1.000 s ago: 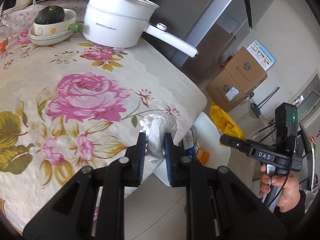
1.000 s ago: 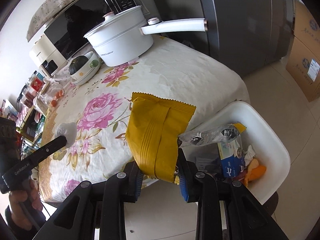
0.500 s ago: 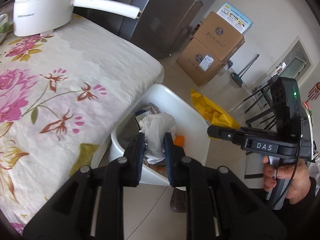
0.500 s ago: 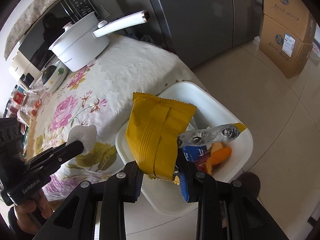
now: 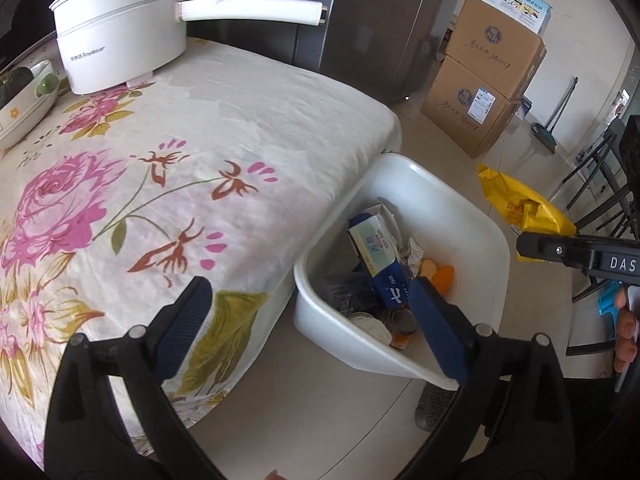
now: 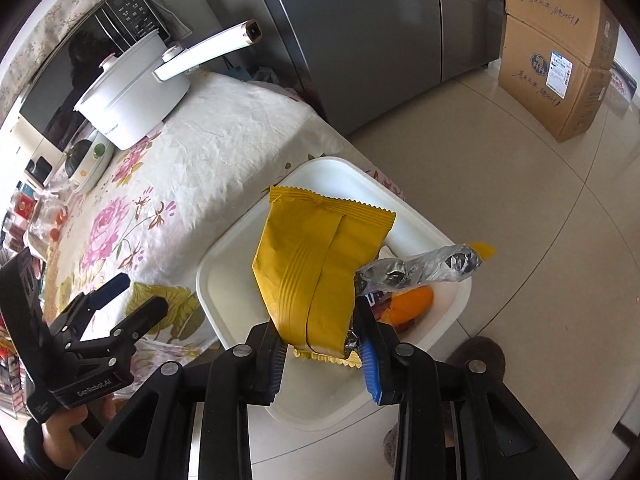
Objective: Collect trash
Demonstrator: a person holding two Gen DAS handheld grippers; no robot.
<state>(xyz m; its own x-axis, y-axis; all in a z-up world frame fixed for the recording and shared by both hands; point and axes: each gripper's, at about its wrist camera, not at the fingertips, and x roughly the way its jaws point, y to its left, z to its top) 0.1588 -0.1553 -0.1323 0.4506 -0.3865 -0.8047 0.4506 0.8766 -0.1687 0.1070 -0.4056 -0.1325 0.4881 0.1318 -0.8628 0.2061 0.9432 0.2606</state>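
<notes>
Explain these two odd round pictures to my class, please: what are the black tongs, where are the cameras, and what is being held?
No robot arm is here: a person holds one pair of tongs in each hand, and a wide-angle camera on each pair looks forward along its two fingers.

The left-hand camera shows the left tongs, whose jaws are opening with nothing between them, over a white bin beside the table with its flowered cloth. Boxes, cans and peel lie in the bin.

The right-hand camera shows the right tongs, whose jaws are opening slightly, the yellow snack bag between them above the same bin. The left tongs show at its lower left.

On the table stand a white pot with a long handle and a bowl.
</notes>
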